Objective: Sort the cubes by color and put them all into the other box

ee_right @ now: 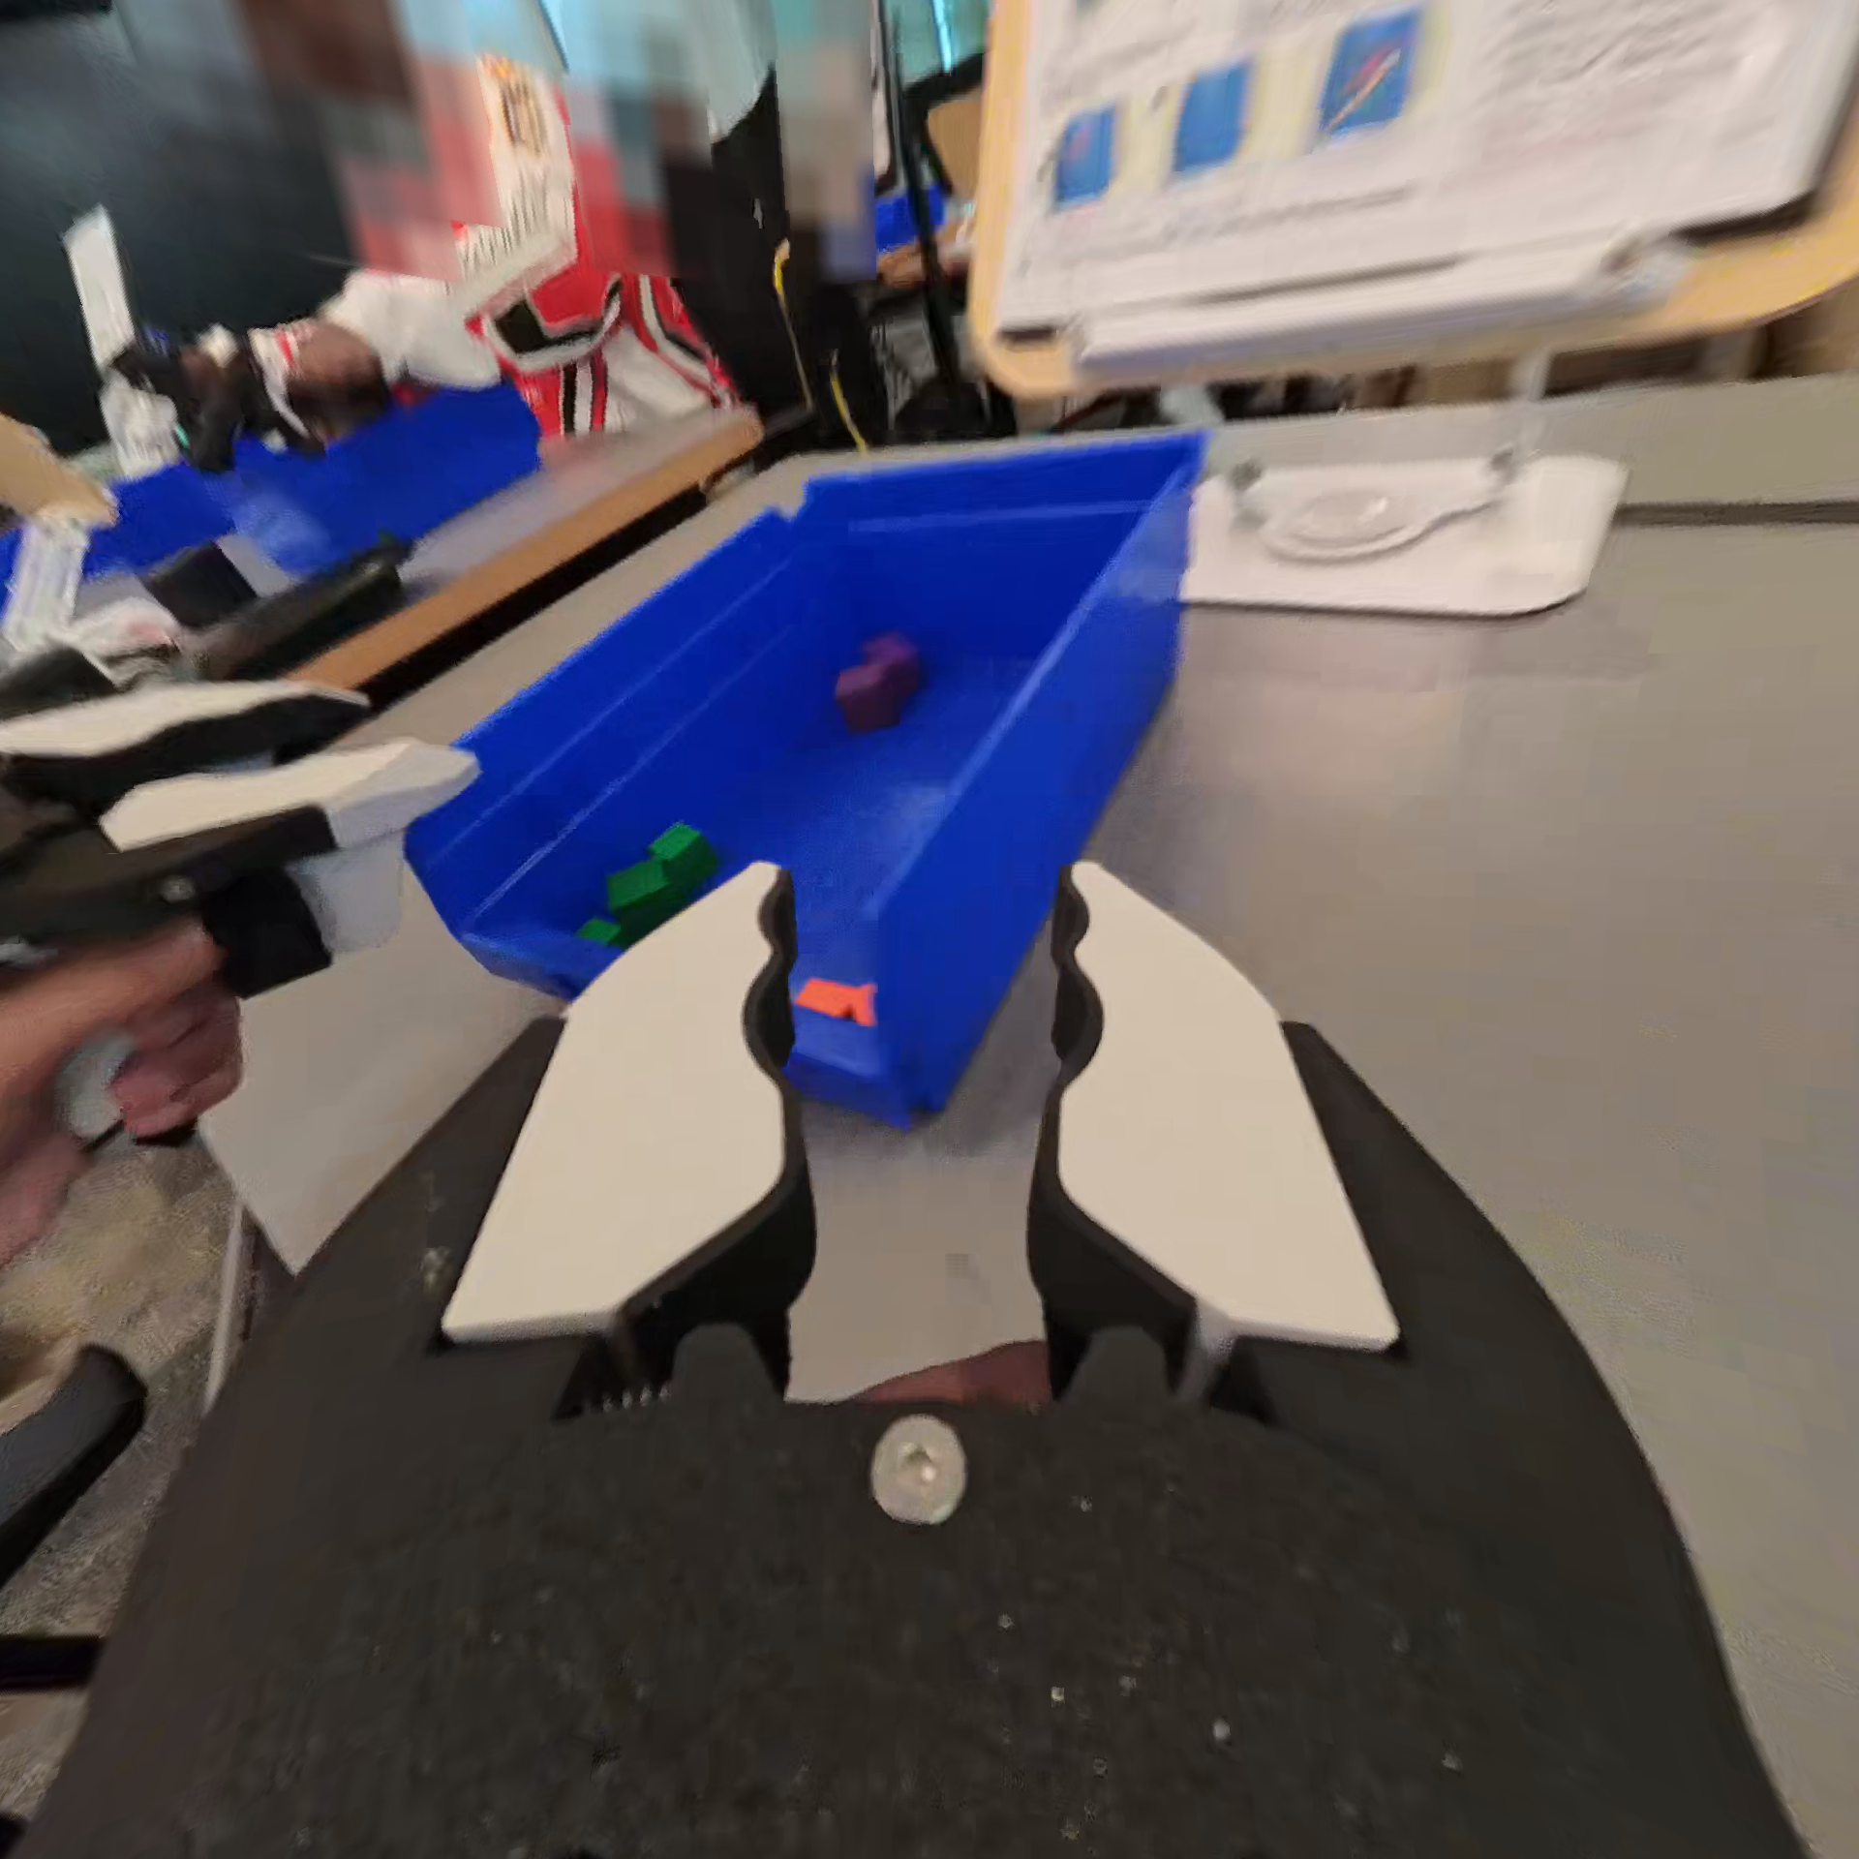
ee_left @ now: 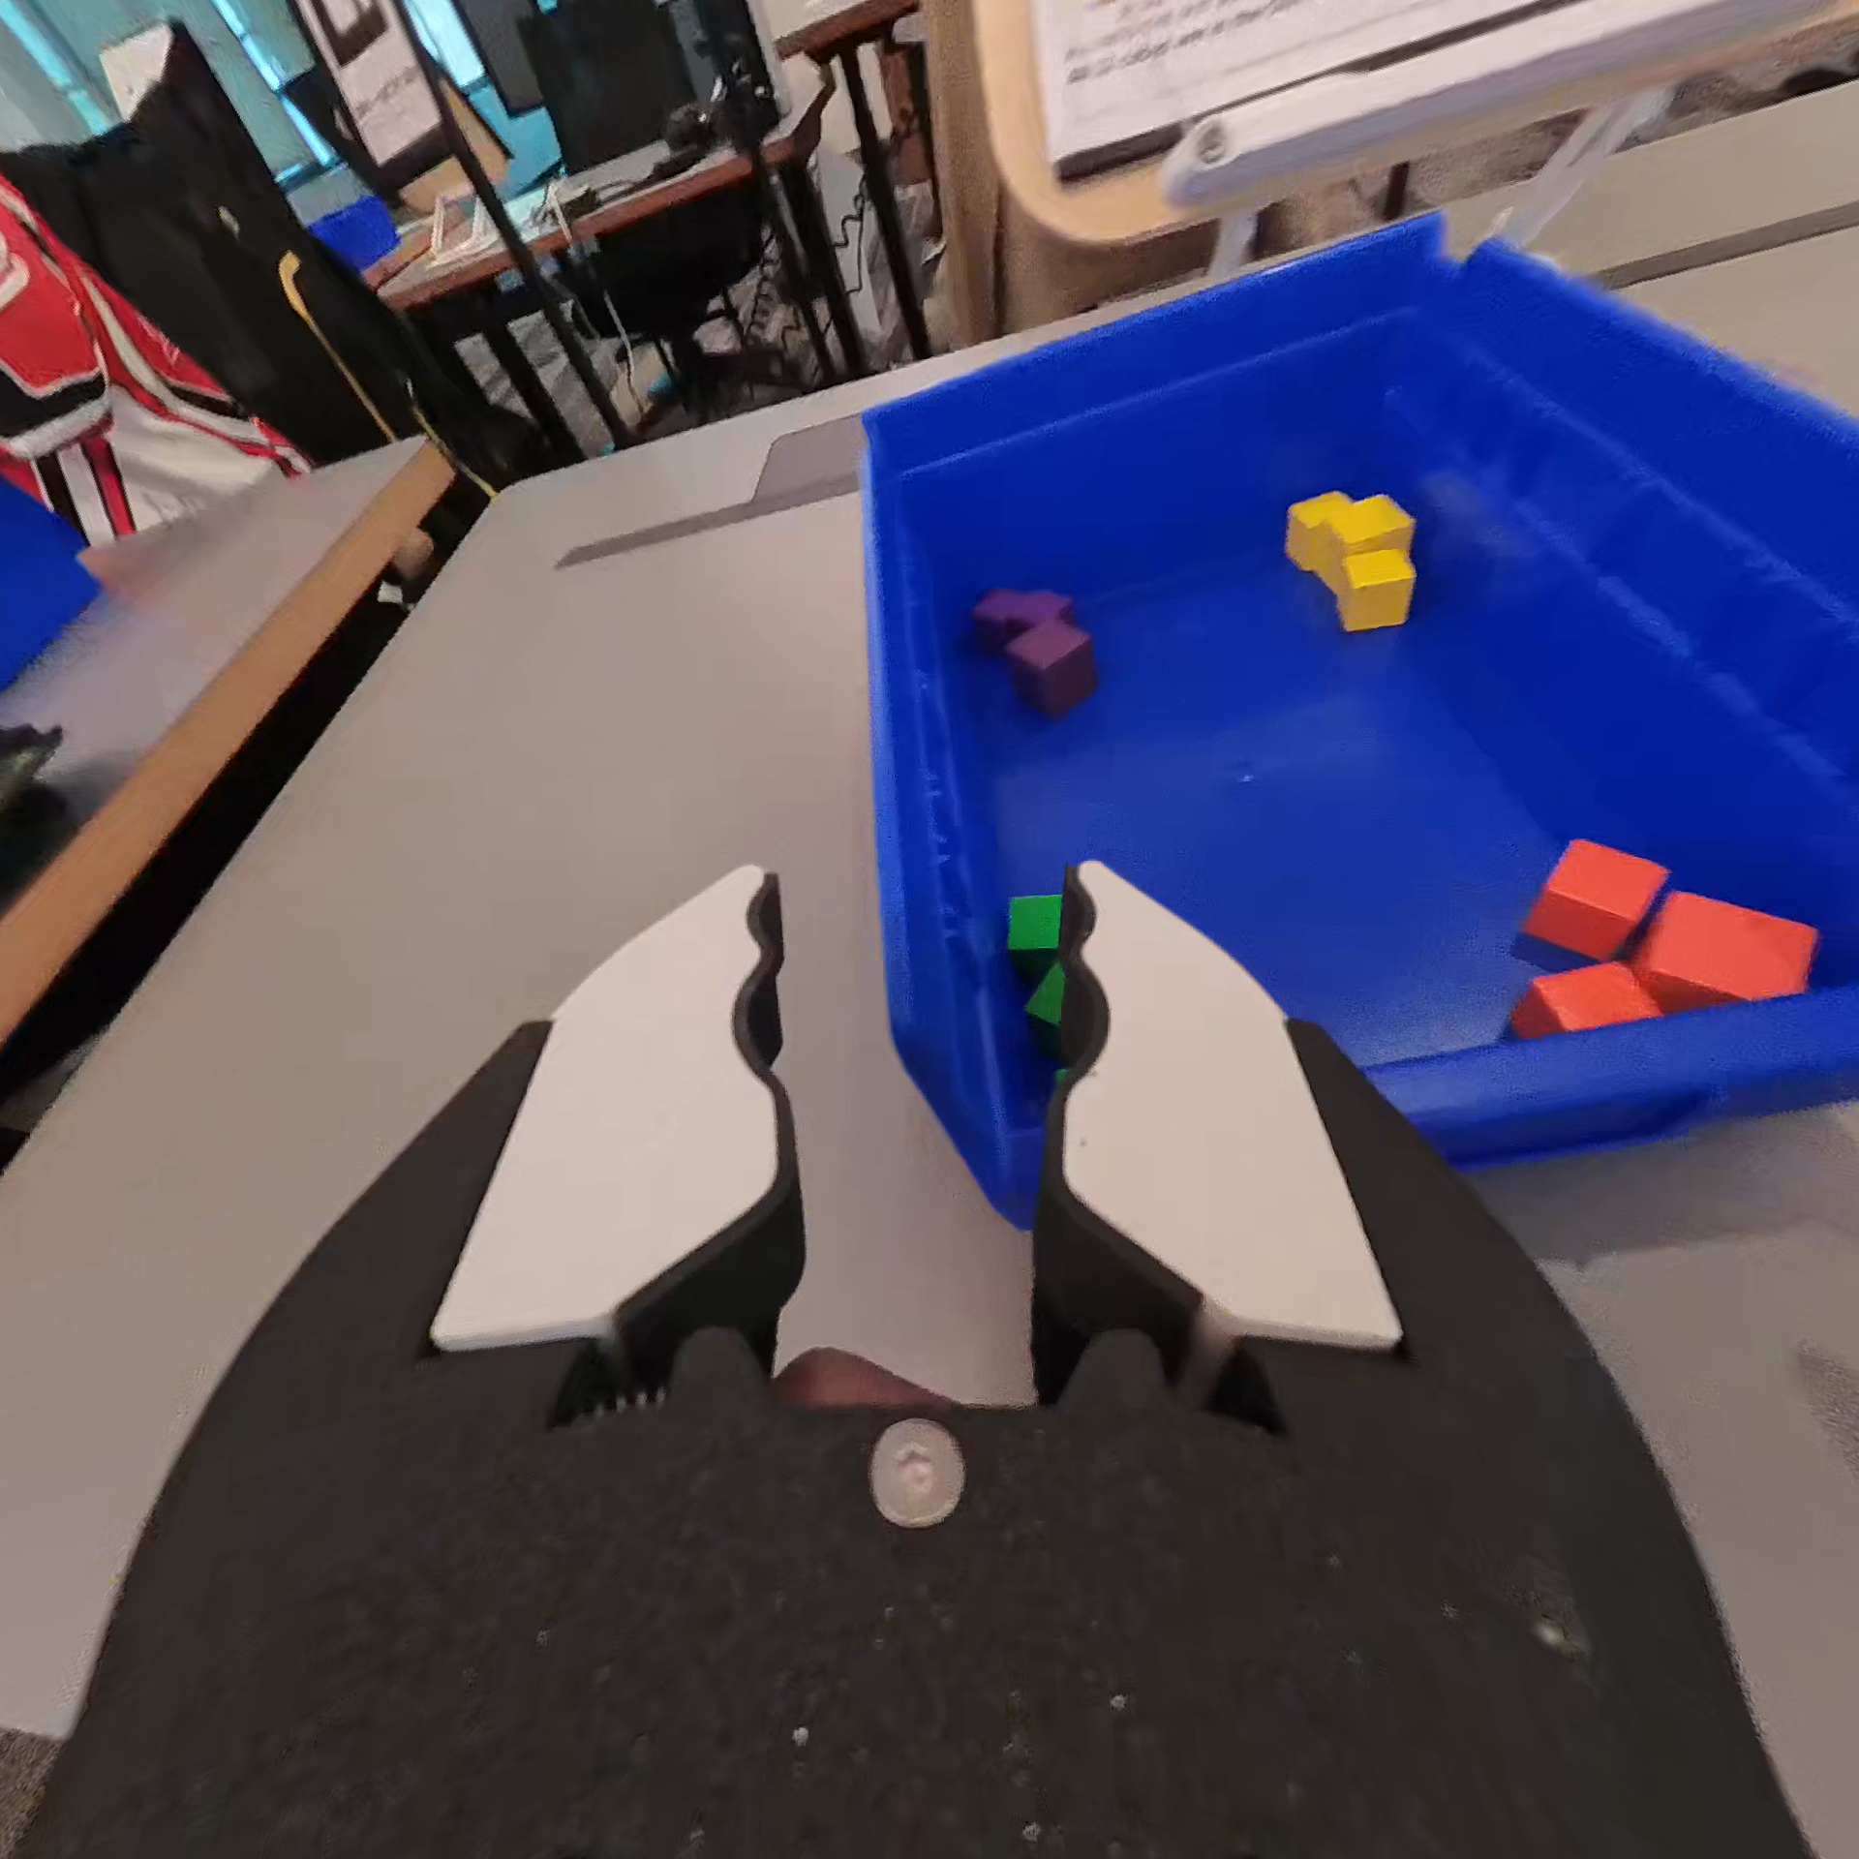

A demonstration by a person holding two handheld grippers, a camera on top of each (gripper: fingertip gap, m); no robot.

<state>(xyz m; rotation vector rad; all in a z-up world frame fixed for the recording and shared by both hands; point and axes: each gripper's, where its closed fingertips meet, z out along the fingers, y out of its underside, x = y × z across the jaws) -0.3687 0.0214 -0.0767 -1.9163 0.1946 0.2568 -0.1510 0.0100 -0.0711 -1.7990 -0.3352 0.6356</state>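
Both hand-held tools hover empty over a grey tabletop (ee_left: 604,805): the left black-and-white two-finger gripper (ee_left: 920,895) and the right black-and-white two-finger gripper (ee_right: 920,895) each have their jaws parted, nothing between them. Just beyond sits the blue plastic box (ee_left: 905,805), where small painted cubes lie grouped by colour: green cubes (ee_left: 1034,931) at the near left corner, red cubes (ee_left: 1670,941) near right, purple cubes (ee_left: 1041,649) and yellow cubes (ee_left: 1353,553) farther back. Sorting looks finished; the clean move is likely withdrawing upward, keeping fingertips off the rim so no group scatters.
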